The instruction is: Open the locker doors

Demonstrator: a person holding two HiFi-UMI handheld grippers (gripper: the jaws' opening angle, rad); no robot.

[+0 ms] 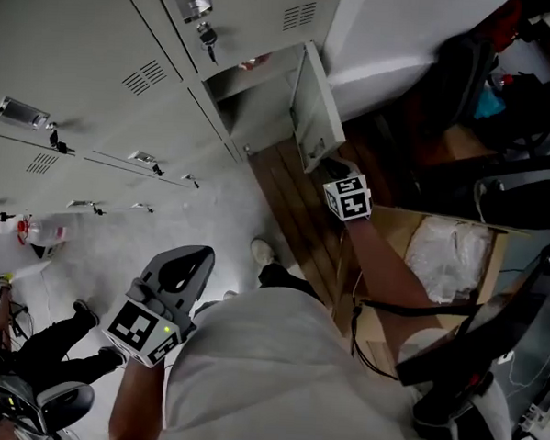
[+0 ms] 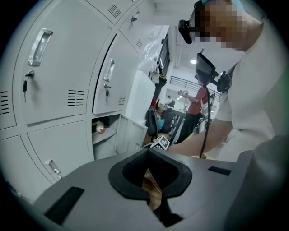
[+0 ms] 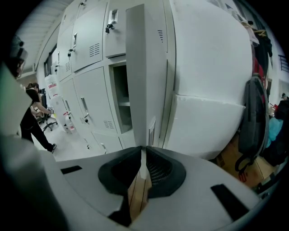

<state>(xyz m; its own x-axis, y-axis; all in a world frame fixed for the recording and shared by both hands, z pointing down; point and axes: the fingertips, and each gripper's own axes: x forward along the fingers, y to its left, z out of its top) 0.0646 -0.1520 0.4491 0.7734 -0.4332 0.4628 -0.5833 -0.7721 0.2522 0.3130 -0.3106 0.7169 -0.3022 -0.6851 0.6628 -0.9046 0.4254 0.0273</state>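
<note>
A bank of grey lockers (image 1: 80, 75) fills the wall. One low compartment (image 1: 254, 94) stands open, its door (image 1: 318, 106) swung out to the right. My right gripper (image 1: 337, 167) is at that door's lower free edge. In the right gripper view the thin door edge (image 3: 144, 76) runs down into the right gripper (image 3: 143, 155), and the jaws pinch it. My left gripper (image 1: 186, 256) hangs low beside the person's body, away from the lockers. The left gripper (image 2: 151, 180) has its jaws together with nothing in them. From there the open compartment (image 2: 106, 128) shows ahead.
A cardboard box (image 1: 448, 260) with white plastic lies right of the open door on the wooden floor. A dark backpack (image 3: 253, 122) hangs by the white wall. A person in black (image 1: 29, 349) and an office chair (image 1: 35, 404) are at lower left.
</note>
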